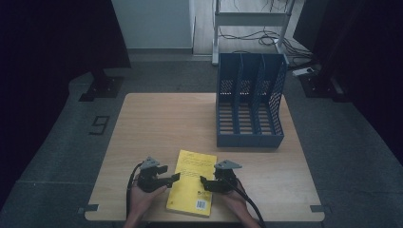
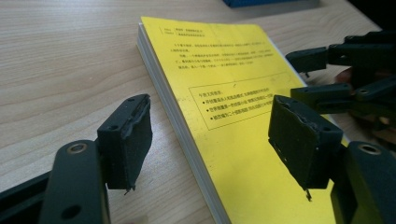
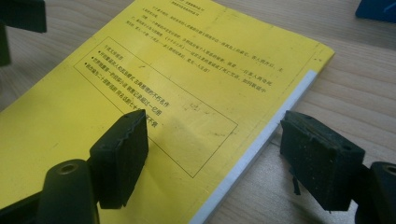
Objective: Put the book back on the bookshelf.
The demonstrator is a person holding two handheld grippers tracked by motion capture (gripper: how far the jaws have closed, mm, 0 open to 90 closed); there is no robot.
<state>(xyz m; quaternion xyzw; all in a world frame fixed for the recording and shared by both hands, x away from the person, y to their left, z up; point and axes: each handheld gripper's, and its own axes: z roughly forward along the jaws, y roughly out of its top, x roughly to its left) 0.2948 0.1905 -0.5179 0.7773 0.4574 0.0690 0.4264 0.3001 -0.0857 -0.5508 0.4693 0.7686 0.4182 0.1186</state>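
Note:
A yellow paperback book (image 1: 192, 183) lies flat on the wooden table (image 1: 157, 123), near its front edge, with printed text and a barcode facing up. My left gripper (image 1: 174, 178) is at the book's left side and stands open. In the left gripper view its gripper (image 2: 210, 135) straddles the page edge of the book (image 2: 224, 93), one jaw over bare wood and the other above the cover. My right gripper (image 1: 203, 183) is at the book's right side, also open. In the right gripper view its gripper (image 3: 215, 144) straddles the white-edged side of the book (image 3: 163, 84). No pad presses on the book.
A blue perforated file holder (image 1: 249, 109) with three slots stands upright at the back right of the table. Beyond the table are grey floor, a metal rack leg (image 1: 215, 33) and loose cables. Bare wood stretches left of and behind the book.

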